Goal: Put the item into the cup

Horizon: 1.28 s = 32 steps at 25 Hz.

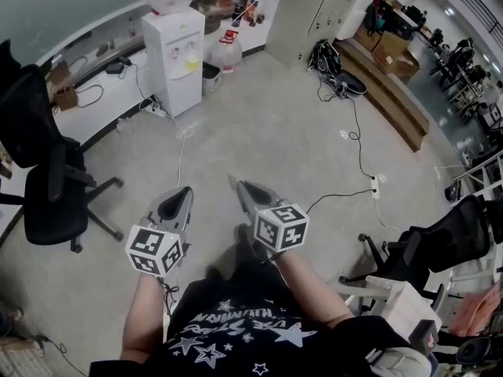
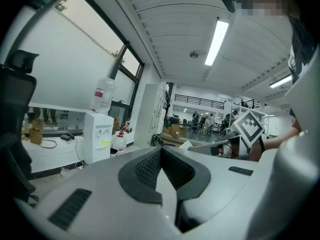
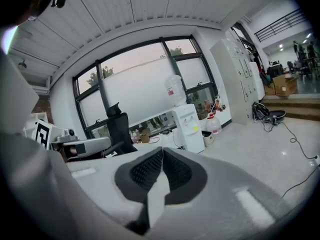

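Observation:
I see no cup and no loose item in any view. In the head view both grippers are held out at waist height over the bare grey floor, side by side and pointing forward. My left gripper (image 1: 186,190) is shut with nothing between its jaws; in the left gripper view (image 2: 161,149) its black pads meet at the tips. My right gripper (image 1: 238,185) is also shut and empty, with its pads closed together in the right gripper view (image 3: 162,150). Each gripper view shows the other gripper's marker cube (image 2: 248,126) (image 3: 42,132) off to the side.
A white water dispenser (image 1: 177,57) with a bottle on top stands ahead to the left, beside a long desk (image 1: 94,93). A black office chair (image 1: 47,187) is at left, another chair (image 1: 448,242) at right. Cables (image 1: 357,140) trail across the floor towards a wooden platform (image 1: 389,93).

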### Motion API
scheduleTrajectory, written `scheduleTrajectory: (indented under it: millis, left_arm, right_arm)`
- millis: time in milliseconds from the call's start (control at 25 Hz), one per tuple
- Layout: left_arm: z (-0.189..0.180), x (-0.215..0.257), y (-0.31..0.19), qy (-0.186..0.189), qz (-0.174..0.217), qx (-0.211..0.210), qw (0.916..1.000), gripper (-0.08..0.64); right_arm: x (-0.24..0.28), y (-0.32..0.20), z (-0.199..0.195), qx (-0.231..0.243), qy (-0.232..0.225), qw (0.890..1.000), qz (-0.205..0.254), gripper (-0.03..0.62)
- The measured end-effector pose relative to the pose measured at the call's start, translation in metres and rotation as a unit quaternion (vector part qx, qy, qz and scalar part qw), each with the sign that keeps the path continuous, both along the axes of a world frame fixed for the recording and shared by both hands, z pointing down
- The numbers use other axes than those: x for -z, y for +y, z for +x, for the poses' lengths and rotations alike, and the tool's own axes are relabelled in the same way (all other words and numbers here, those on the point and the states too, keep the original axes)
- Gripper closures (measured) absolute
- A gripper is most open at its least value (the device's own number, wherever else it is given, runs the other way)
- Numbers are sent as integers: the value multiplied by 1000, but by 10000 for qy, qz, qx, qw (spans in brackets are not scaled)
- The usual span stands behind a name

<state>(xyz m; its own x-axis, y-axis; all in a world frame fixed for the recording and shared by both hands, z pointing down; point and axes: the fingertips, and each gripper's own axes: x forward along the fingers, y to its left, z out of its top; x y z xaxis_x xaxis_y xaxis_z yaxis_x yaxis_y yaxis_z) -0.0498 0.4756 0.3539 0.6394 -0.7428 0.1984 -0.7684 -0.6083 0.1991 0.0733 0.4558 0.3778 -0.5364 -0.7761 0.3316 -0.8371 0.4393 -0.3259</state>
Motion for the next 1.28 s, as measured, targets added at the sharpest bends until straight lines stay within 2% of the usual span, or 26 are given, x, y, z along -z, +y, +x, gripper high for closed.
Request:
scheduleTrajectory:
  millis: [160,440,840,1080,1280]
  left_arm:
    - [-1,-10,-10,51,-127,41,9999,555]
    - [2,-22,-48,50,-255,153,9995,555]
    - [20,-31,-146,-73,-414,233,9988,555]
    - [28,-32,-197,-48,-608,410,9973,555]
    - [44,-28,-234,-114,-561,593,9966,555]
  right_arm:
    - [-8,-10,9,-27,116,9999,-57,591]
    - [-24,-51,27,-232,-121,9994,-242,591]
    - [-33,-157,45,-256,-195,9986,-422,591]
    - [-28,-219,52,-18,-241,9986,-478,591]
    - [-24,-258,61,220,-248,9984,-459,591]
